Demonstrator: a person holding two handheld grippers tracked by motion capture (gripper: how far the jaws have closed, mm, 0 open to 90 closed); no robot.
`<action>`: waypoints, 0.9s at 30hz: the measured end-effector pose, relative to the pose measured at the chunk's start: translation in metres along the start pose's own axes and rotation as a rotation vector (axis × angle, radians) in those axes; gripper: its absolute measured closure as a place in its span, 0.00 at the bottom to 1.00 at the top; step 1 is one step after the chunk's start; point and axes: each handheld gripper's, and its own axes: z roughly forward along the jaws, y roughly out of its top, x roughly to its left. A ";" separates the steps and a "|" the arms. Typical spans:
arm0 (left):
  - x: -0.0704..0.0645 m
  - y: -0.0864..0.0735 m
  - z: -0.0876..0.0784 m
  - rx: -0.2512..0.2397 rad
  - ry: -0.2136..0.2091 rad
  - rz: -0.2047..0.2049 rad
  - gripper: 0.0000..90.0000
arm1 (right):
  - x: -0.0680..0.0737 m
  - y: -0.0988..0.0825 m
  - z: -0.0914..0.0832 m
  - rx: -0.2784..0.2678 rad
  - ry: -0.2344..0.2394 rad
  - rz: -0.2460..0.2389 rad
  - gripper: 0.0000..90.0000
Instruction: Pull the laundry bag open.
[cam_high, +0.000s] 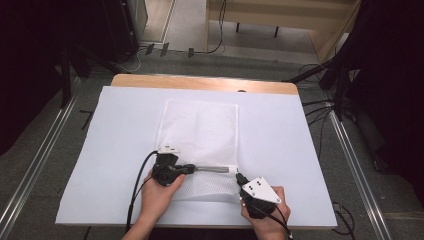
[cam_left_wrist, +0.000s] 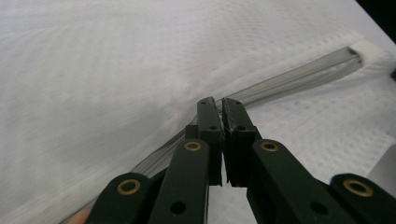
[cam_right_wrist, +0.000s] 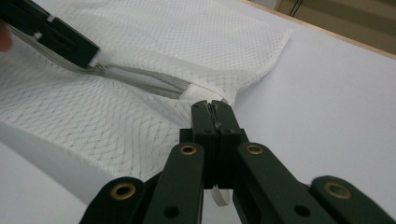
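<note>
Nearest to us, our right gripper (cam_high: 239, 177) sits at the near right corner of the white mesh laundry bag (cam_high: 200, 130), its jaws clamped shut on the fabric tab at the right end of the zipper (cam_high: 212, 169); in the right gripper view a strip of white tape pokes out beneath the closed jaws. The right hand (cam_high: 265, 212) rests low near the table's near edge, the gripper angled up and left toward the bag.

Just left of it, our left gripper (cam_high: 192, 168) lies almost level and points right along the zipper line. Its jaws are closed at the zipper, apparently on the slider, though the pull itself is too small to make out. The left hand (cam_high: 157, 192) cups the gripper body from below.

We judge the step in hand to be running the zipper while the right gripper anchors the bag's end. The next move calls for a steady pull along the zipper line, keeping the mesh taut.

Farther off, the bag lies flat on the white table cover (cam_high: 120, 115), reaching toward the far wooden edge.
</note>
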 end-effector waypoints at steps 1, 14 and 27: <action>0.009 -0.003 -0.006 -0.009 0.009 -0.017 0.98 | 0.000 0.000 0.000 0.002 -0.012 -0.004 1.00; 0.079 -0.041 -0.072 -0.124 0.061 -0.189 0.98 | -0.005 -0.002 0.002 0.028 -0.007 0.021 1.00; 0.083 -0.050 -0.080 -0.160 0.037 -0.184 0.98 | -0.003 -0.003 0.003 0.046 0.000 0.023 1.00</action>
